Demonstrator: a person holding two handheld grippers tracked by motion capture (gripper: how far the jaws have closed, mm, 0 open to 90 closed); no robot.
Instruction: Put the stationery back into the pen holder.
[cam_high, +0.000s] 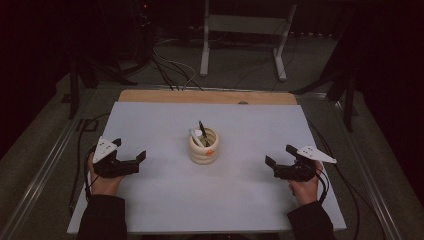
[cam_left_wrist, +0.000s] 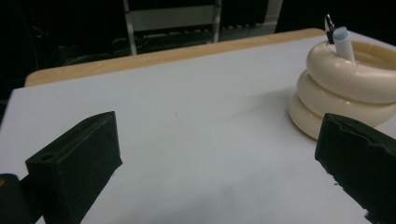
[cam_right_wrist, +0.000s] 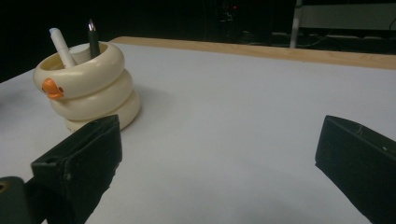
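Nearest the high camera, two dark sleeves come in over the near edge of the white table (cam_high: 165, 200), each hand wrapped round a gripper. The left hand (cam_high: 103, 182) rests near the left side of the table and holds the left gripper (cam_high: 131, 150), which points forward and inward toward the middle; its jaws are spread wide with nothing between them, and the left gripper view shows bare white surface in the gap. The right hand (cam_high: 305, 187) sits at a matching spot on the right side, holding the right gripper (cam_high: 280, 155) aimed forward and inward too, its jaws likewise released and holding nothing. Both grippers hover low, close to the tabletop, well apart from each other. Between them, about the middle of the table, stands a cream holder (cam_high: 204, 147) shaped like three stacked rings, upright, with a small orange duck-bill mark (cam_right_wrist: 52, 88) on its top ring. Inside it stand a white marker (cam_right_wrist: 61, 46) and a dark pen (cam_right_wrist: 93, 38), both leaning and poking above the rim, with something pale and round behind them that cannot be made out. The holder is well clear of either gripper, off to the right in the left gripper view and to the left in the right gripper view. A wooden strip (cam_high: 207, 96) runs along the table's far edge.
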